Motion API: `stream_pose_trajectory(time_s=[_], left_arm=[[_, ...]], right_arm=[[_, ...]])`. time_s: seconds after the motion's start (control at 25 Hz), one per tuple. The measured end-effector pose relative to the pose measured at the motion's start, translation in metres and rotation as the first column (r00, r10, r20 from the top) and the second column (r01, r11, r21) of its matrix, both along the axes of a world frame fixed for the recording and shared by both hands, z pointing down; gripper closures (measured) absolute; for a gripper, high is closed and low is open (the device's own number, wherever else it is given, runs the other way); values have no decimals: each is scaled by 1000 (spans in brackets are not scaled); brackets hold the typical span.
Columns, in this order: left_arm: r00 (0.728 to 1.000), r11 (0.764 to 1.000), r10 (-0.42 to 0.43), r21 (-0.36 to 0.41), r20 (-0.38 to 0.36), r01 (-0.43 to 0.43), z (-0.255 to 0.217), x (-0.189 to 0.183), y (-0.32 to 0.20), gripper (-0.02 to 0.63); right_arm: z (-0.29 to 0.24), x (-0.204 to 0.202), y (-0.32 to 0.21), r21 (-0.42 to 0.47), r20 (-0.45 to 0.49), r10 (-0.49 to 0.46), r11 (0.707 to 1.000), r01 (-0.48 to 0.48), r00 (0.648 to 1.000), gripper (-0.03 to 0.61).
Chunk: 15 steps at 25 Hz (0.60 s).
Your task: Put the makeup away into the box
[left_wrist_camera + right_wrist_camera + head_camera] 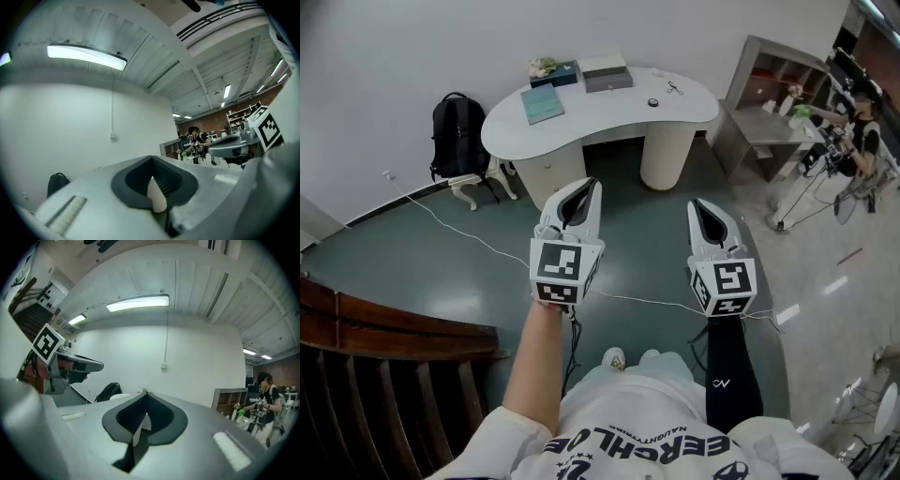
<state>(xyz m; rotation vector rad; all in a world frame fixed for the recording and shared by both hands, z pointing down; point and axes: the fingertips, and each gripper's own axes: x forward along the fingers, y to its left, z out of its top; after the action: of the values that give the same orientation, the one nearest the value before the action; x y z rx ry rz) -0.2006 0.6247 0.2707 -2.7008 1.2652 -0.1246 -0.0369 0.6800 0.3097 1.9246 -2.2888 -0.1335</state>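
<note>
I stand well back from a white curved table (pixel 675 117) at the far side of the floor. On it lie a grey box (pixel 607 75), a teal box with flowers (pixel 553 71), a teal book (pixel 543 104) and two small dark items (pixel 653 102), too small to identify. My left gripper (pixel 581 187) and right gripper (pixel 701 208) are held up side by side at chest height, pointing toward the table. Both are shut with nothing between their jaws, as the left gripper (pixel 154 183) and the right gripper (pixel 143 420) show in their own views.
A black backpack (pixel 457 133) leans by the wall left of the table. A grey shelf unit (pixel 769 103) and a person (pixel 862 131) at equipment are at the right. Dark wooden railing (pixel 375 366) runs at my lower left. A white cable (pixel 469 239) crosses the green floor.
</note>
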Motion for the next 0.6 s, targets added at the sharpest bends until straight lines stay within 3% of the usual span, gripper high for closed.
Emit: stream_pose_trajectory(time_s=[0.6], left_arm=[[1000,1000,4,5,-1,-4,-13,3,5,614]], right_arm=[[-4,6,16,8,-39,39,999,-39,998,551]])
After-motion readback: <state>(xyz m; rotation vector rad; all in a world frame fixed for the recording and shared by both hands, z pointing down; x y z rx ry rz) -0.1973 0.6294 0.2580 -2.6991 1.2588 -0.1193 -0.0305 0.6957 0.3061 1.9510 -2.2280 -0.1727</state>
